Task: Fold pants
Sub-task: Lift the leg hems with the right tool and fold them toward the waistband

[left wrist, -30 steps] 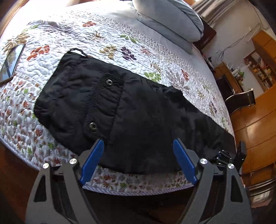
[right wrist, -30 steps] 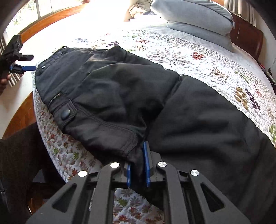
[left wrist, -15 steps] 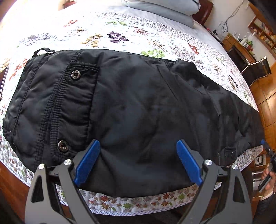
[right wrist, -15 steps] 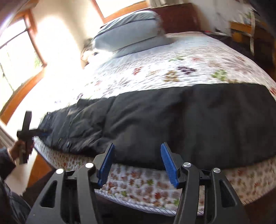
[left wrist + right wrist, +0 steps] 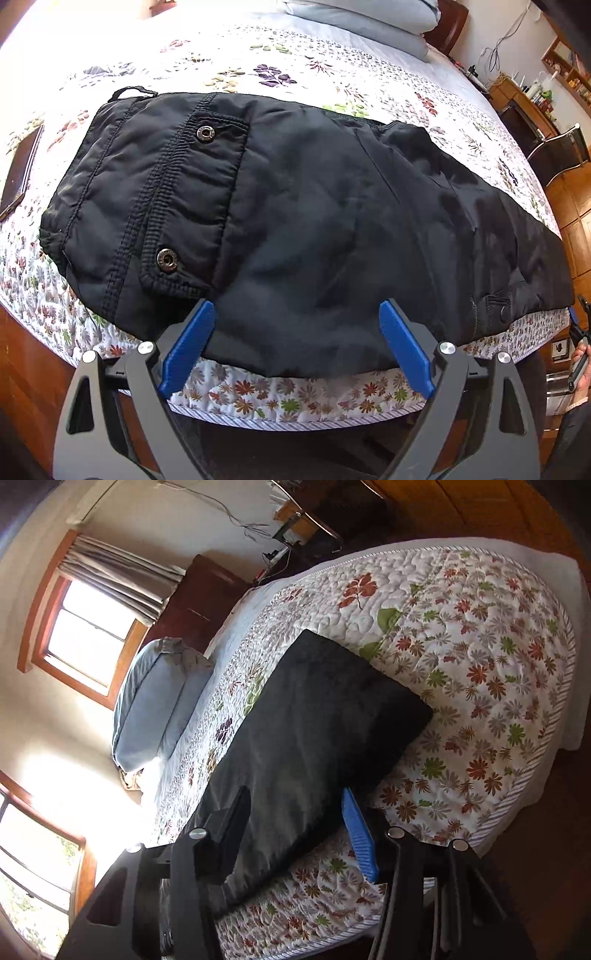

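Note:
Black pants (image 5: 295, 221) lie lengthwise along the near edge of a bed, folded in half, waistband and snap pocket at the left, legs running right. My left gripper (image 5: 295, 332) is open and empty, hovering at the pants' near edge by the seat. In the right wrist view the leg end of the pants (image 5: 314, 731) lies flat on the quilt. My right gripper (image 5: 295, 823) is open and empty, tilted, its fingers straddling the leg's near edge.
The bed has a floral quilt (image 5: 332, 62) (image 5: 480, 646) with blue-grey pillows (image 5: 155, 701) at the head. A phone (image 5: 18, 177) lies on the quilt left of the waistband. Wooden floor and furniture (image 5: 535, 110) stand to the right of the bed.
My right gripper let go of the pants fabric, opened, and swung right to the leg end. My left gripper moved closer over the seat and stayed open.

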`<state>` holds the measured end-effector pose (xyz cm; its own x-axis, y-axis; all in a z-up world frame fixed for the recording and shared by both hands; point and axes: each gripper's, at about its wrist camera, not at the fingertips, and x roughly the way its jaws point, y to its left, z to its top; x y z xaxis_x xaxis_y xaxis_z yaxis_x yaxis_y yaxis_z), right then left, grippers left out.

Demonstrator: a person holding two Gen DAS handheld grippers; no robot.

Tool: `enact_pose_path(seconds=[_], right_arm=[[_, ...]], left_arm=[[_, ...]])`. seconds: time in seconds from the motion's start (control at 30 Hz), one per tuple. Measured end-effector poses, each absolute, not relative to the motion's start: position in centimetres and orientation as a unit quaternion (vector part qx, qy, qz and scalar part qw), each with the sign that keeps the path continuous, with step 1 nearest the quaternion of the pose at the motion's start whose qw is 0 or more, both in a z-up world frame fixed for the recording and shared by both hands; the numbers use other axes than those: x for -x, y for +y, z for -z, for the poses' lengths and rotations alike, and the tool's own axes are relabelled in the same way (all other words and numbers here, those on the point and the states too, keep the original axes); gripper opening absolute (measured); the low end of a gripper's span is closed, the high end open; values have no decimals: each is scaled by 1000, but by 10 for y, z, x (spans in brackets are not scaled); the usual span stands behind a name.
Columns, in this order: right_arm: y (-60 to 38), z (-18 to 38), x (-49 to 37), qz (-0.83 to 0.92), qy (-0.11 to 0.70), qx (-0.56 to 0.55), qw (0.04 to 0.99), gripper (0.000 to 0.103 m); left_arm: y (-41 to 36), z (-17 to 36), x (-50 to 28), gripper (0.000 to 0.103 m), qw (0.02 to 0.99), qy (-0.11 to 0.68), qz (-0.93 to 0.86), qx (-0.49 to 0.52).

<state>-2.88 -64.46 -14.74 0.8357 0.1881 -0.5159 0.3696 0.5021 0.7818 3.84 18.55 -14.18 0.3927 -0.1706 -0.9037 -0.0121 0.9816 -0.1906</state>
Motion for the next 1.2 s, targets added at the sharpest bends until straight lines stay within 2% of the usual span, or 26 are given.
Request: enact_pose_path(seconds=[0.07,0.1,0.13,0.17,0.2,0.37,0.5,0.6,0.77,0.8,0.83,0.9,1.0,1.2], right_arm=[[-647,153,23,56,271,-509,815,45],[-647,153,22,57,267,-507,818,36],[-647,150,19,60,267,-497,823,18],[-648,148,15,65,269,-487,828,9],[-649,144,11,65,267,-482,832,6],[-654,130,-4,67,267,-472,838,5],[-655,149,5,103,308,-466,823,5],[-658,165,13,102,296,-490,813,5],[-659,157,29,91,263,-500,820,19],[-660,155,36,93,252,-511,817,48],[-663,156,42,98,235,-525,812,64],[-670,160,52,101,213,-559,795,65],[-677,174,64,122,194,-603,764,79],[-669,195,57,99,159,-643,743,79]], left_arm=[[182,142,-38,91,830,551,46,70],[181,143,-39,91,830,552,45,65],[180,144,-39,91,829,554,44,62],[179,145,-40,92,828,556,43,60],[178,146,-41,92,827,557,40,59],[175,151,-48,93,826,560,27,63],[172,156,-52,95,827,559,24,58],[169,157,-53,96,826,561,26,49],[171,154,-55,96,827,558,22,63],[173,151,-54,96,830,553,23,74],[174,148,-52,96,833,546,24,86],[177,141,-48,96,845,525,13,104],[175,129,-44,96,858,500,-2,115],[161,112,-42,96,873,477,2,105]])
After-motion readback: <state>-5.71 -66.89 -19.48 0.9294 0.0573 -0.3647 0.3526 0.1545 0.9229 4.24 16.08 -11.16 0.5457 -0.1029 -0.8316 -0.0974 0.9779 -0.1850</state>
